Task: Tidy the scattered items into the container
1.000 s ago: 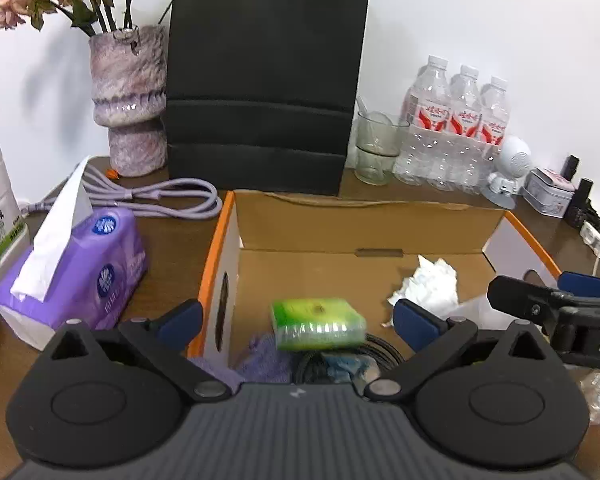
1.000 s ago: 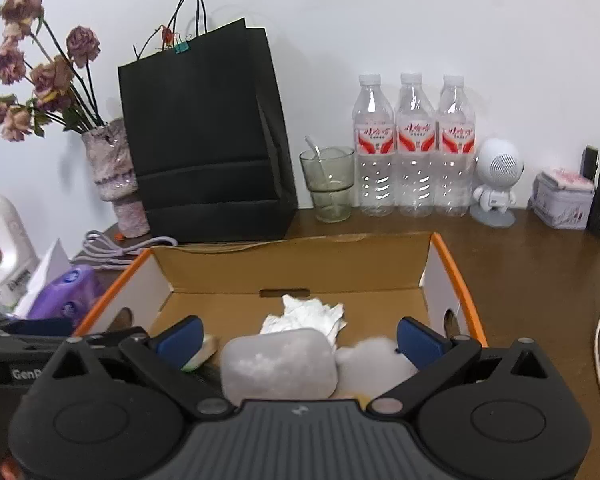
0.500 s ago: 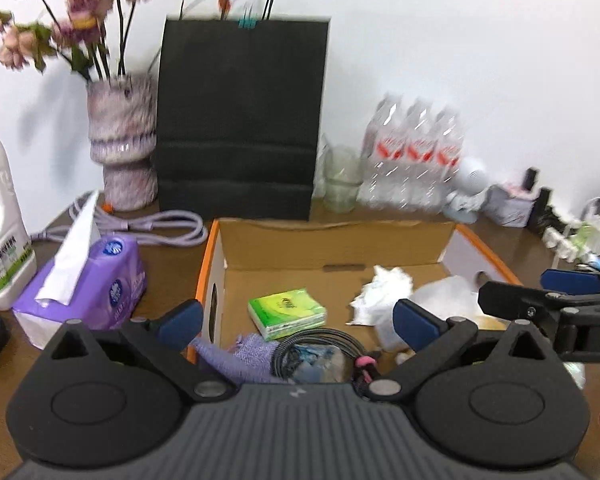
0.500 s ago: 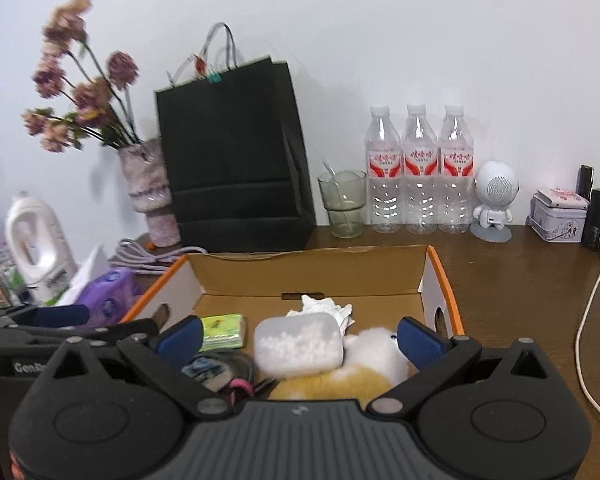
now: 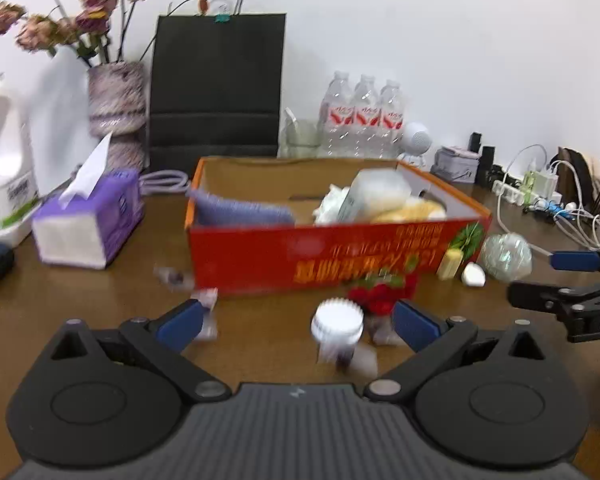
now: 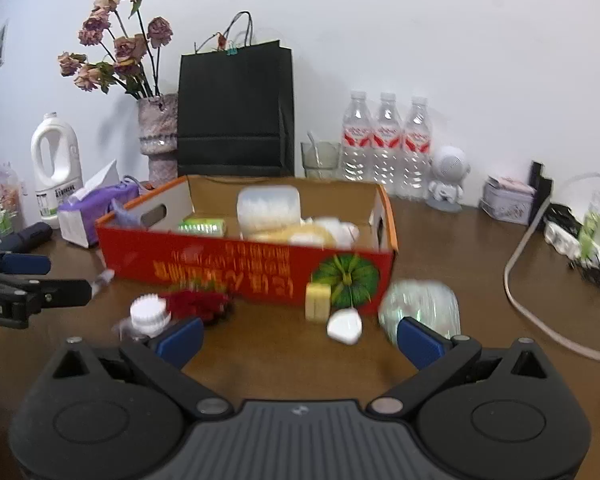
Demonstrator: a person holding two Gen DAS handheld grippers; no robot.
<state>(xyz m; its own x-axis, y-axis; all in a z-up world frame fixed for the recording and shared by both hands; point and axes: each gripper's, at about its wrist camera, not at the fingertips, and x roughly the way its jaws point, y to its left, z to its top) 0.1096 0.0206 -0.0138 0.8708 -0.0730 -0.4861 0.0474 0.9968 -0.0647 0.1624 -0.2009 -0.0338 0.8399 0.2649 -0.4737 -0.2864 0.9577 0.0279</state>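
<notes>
A: Several bits are sitting loose on the table (image 6: 440,240) this side of the box (image 6: 260,264), and both tongs are hanging wide open with nothing in them. What is worrying you?

B: Mostly the jar (image 5: 337,330). It is standing between the fingers of the left tongs (image 5: 296,322), nearer the right-hand one, with the red bunch (image 5: 382,292) crowding in just beyond it. I am thinking a closing finger is likely to clip that bunch or tip the jar, since its white cap (image 6: 150,314) is looking wider than the body below.

A: And the right tongs (image 6: 298,336)?

B: They are hovering with the white pebble (image 6: 344,326) just ahead, between the fingers, and the clear ball (image 6: 420,310) touching or nearly touching the right finger. A round, shiny thing like that is probably going to squirt out sideways if it is being squeezed off-centre.

A: The yellow block (image 6: 317,300)?

B: It is leaning against the box wall, beyond the pebble. Reaching for it is risking a bump on the box.

A: How is the box looking?

B: Red front with orange print upside down and a green pumpkin picture, orange rim, cardboard inside. It is lying ahead of both tongs and already holding a purple cloth (image 5: 240,212), a green packet (image 6: 202,226), a frosted case (image 6: 268,206) and some yellowish and white soft things. It is filling up, so whatever is dropped on top may be rolling back out.

A: Anything small to the left?

B: Some wrappers (image 5: 172,276) beyond the left finger, too blurred to name.
</notes>
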